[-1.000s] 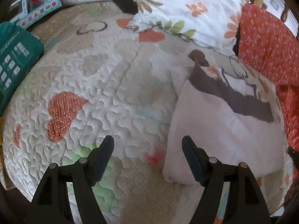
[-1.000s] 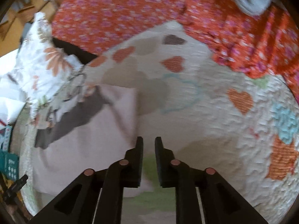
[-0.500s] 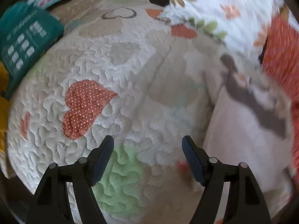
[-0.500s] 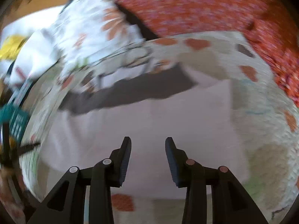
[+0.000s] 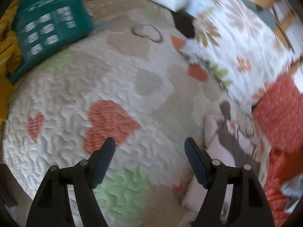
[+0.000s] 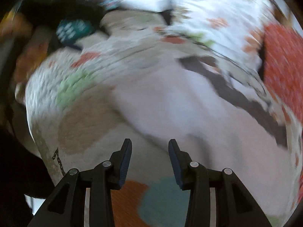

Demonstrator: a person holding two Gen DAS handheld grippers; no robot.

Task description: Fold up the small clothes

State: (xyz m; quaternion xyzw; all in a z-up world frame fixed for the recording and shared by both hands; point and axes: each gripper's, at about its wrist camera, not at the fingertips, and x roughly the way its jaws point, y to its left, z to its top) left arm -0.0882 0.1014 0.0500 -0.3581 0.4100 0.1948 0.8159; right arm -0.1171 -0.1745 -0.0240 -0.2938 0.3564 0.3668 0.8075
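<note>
Your right gripper (image 6: 149, 157) hangs over the near edge of the pale pink garment (image 6: 189, 109), jaws opening with nothing pressed between them; the cloth spreads from centre toward 3 o'clock on the heart-patterned quilt (image 6: 79, 132). Your left gripper (image 5: 149, 158) is spread wide and empty above bare quilt, the garment at its 4 o'clock. Expect light, limp, non-slippery fabric: pinch a corner or hem edge, since a mid-panel grab would likely bunch it.

Garment (image 5: 223, 162) on quilt (image 5: 117, 87), pillow (image 5: 236, 43) behind it, package (image 5: 49, 30) far left
</note>
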